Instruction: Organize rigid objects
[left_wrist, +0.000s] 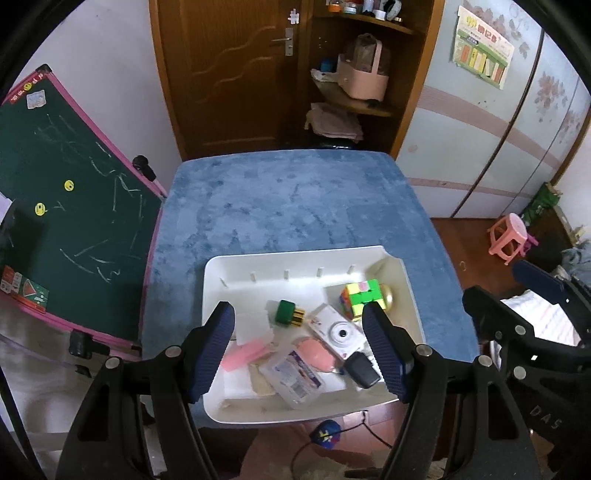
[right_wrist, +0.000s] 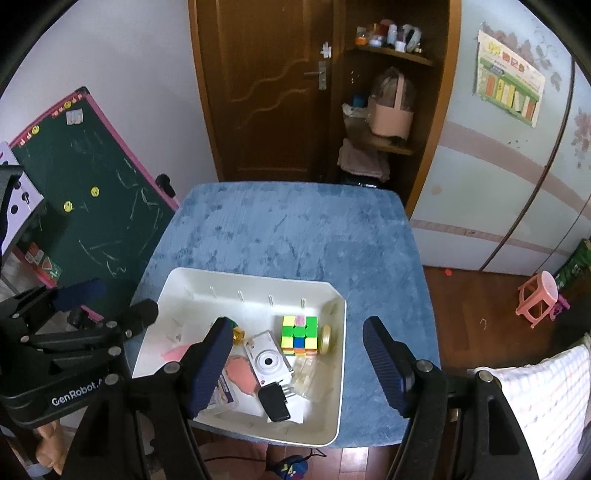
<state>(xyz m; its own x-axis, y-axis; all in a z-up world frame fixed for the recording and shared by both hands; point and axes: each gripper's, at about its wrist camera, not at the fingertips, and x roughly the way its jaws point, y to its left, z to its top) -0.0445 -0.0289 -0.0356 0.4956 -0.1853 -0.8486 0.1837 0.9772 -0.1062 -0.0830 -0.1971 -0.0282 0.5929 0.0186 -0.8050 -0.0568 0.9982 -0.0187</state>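
A white tray (left_wrist: 236, 280) (right_wrist: 240, 284) sits at the near edge of a blue table. Inside lie a Rubik's cube (left_wrist: 360, 297) (right_wrist: 300, 334), a white toy camera (left_wrist: 338, 334) (right_wrist: 267, 363), a green block (left_wrist: 288, 312), a black key fob (left_wrist: 362, 369) (right_wrist: 273, 400), a clear plastic box (left_wrist: 291, 373), a pink strip (left_wrist: 247, 354) and a gold round tin (left_wrist: 388, 295) (right_wrist: 327, 339). My left gripper (left_wrist: 301, 350) (right_wrist: 110, 301) hangs open above the tray's left part, holding nothing. My right gripper (right_wrist: 297, 369) (left_wrist: 506, 291) is open above the tray's right side, also holding nothing.
The blue plush table top (left_wrist: 295, 199) stretches bare beyond the tray. A green chalkboard (left_wrist: 74, 206) leans at the left. A wooden door (left_wrist: 236, 74) and shelves (left_wrist: 354, 92) stand behind. A pink stool (left_wrist: 511, 236) is on the floor at the right.
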